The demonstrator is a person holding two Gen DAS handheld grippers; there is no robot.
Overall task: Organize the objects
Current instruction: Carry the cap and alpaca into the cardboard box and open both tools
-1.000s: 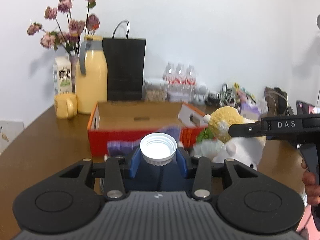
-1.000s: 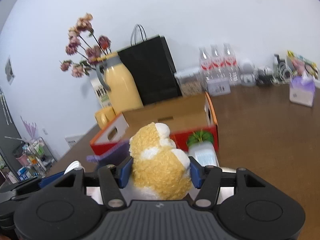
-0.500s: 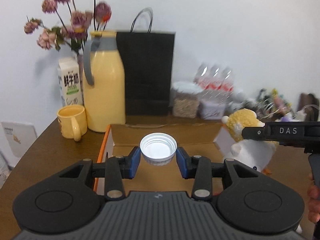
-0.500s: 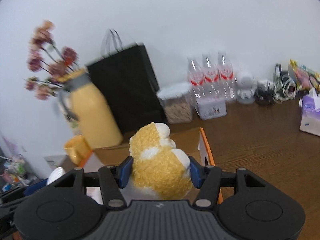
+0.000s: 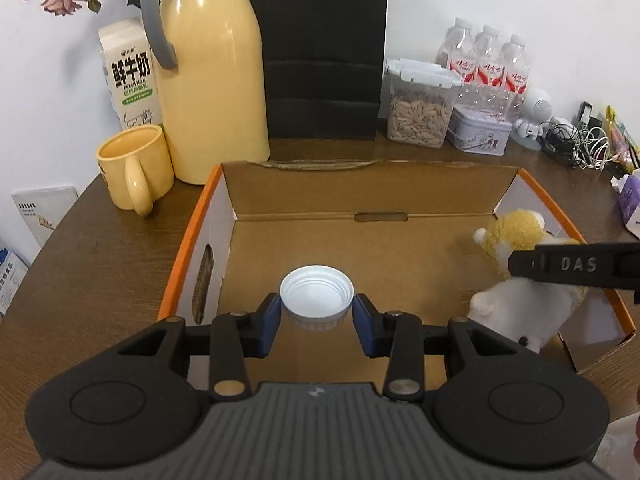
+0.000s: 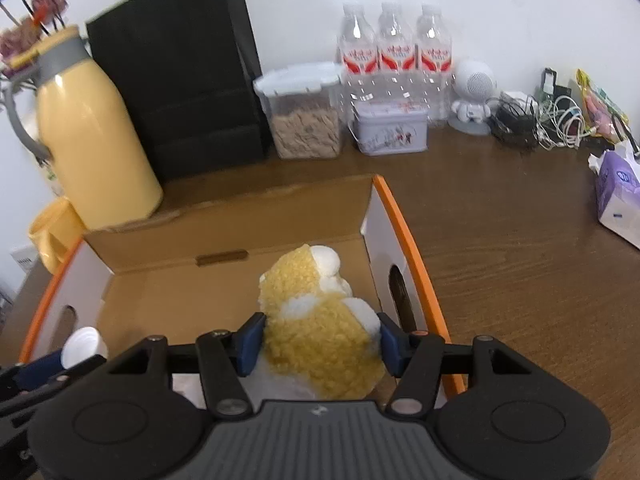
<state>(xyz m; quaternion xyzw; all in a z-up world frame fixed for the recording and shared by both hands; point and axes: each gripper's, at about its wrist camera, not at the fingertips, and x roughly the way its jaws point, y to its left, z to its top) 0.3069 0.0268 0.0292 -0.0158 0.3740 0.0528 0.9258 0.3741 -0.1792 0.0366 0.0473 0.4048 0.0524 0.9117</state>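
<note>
Cap and toy hang together over one container, which reads as two deliveries made at once. The white ribbed plastic bottle cap (image 5: 317,295) sits open side up, pinched at its rim by the blue pads of the left gripper (image 5: 317,312), whose jaws are clamped on it; holding it by the rim keeps it level and free to fall straight once let go. It hangs above the left half of the bare brown floor of the orange-edged open cardboard box (image 5: 188,256), seemingly not touching it. At about three o'clock from the cap, the fluffy yellow-and-white plush toy (image 6: 320,328) is squeezed around its body by the right gripper (image 6: 318,344), jaws clamped on its soft pile, head pointing away toward the far wall of the box, over the right half. The two loads are kept well apart, probably so neither lands on the other. Beyond the box, on the brown wooden tabletop (image 6: 520,240), stand things that look like bystanders: a yellow ceramic mug (image 5: 134,168) at ten o'clock, a tall cream-yellow thermos jug with a grey handle (image 5: 212,68) at eleven, and a black paper bag (image 5: 324,48) at twelve.
</note>
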